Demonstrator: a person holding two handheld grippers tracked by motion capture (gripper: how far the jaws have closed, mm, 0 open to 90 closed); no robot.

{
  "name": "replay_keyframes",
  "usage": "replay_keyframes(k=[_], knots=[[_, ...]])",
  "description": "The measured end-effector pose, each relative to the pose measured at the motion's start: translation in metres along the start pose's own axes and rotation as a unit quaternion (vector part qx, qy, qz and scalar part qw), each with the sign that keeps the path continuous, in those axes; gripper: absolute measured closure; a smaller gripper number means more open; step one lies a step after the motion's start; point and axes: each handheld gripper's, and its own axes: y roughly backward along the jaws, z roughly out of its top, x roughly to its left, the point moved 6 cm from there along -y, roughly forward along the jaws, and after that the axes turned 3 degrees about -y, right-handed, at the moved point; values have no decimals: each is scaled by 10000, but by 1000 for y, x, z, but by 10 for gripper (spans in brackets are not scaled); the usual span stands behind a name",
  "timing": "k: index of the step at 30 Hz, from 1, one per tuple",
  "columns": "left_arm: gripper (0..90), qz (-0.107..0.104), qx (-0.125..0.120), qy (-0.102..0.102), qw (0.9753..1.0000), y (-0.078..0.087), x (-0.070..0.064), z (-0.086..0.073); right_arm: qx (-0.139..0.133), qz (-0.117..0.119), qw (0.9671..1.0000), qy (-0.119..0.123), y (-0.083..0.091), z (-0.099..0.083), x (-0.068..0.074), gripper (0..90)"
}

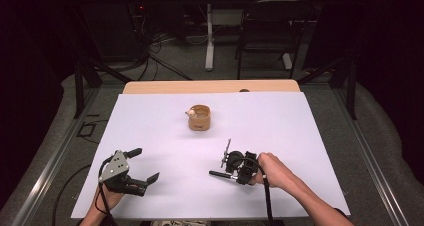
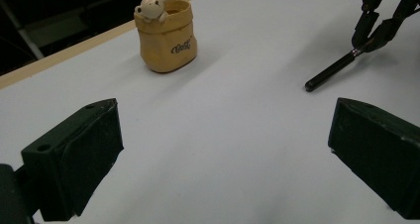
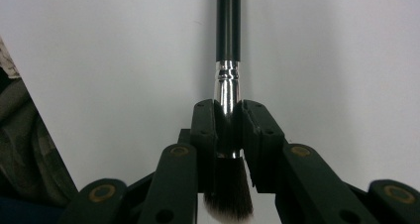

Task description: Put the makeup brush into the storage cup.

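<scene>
From above, the right gripper point(image 1: 235, 170) pinches a makeup brush point(image 1: 220, 174) low on the white table point(image 1: 150, 121), the left gripper point(image 2: 225, 149) sees its jaws spread wide before a bear cup point(image 2: 166, 33), and the right gripper's view shows jaws squeezing the brush's silver neck point(image 3: 227, 87).

Left black two-jaw gripper point(image 1: 145, 165) near the table's front left corner, jaws spread wide, right black two-jaw gripper point(image 1: 231, 167) right of centre near the front edge, jaws clamped, forearm angling from bottom right

My right gripper point(image 1: 231, 167) holds a black brush point(image 1: 220, 174) near the table's point(image 1: 150, 116) front edge. My left gripper point(image 1: 146, 165) sits open-jawed toward the front-left corner. A tan pot point(image 1: 199, 118) stands mid-table.
</scene>
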Motion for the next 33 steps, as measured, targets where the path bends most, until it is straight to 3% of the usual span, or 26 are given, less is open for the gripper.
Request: replay_keyframes(k=[11, 17, 23, 24, 25, 26, 27, 33], knots=[[3, -38, 134, -66, 9999, -1, 1, -1, -56, -77, 9999, 67, 12, 2, -5, 763], [4, -66, 576, -208, 9981, 0, 2, 2, -40, -73, 9996, 273, 17, 1, -5, 763], [3, -66, 576, -208, 9981, 0, 2, 2, -28, -56, 9995, 304, 17, 1, -5, 763], [3, -315, 953, -395, 9942, -6, 2, 9, -28, -56, 9995, 304, 17, 1, -5, 763], [3, -315, 953, -395, 9942, -6, 2, 9, -28, -56, 9995, 304, 17, 1, -5, 763], [3, -315, 953, -395, 9942, -6, 2, 9, 24, -139, 9989, 457, 20, 3, -6, 763], [3, -584, 1129, -524, 9905, -8, 0, 16, 37, -134, 9989, 455, 22, 4, -7, 763], [3, -968, 1434, -754, 9820, -15, -4, 27, 59, -205, 9984, 526, 25, 6, -8, 763]])
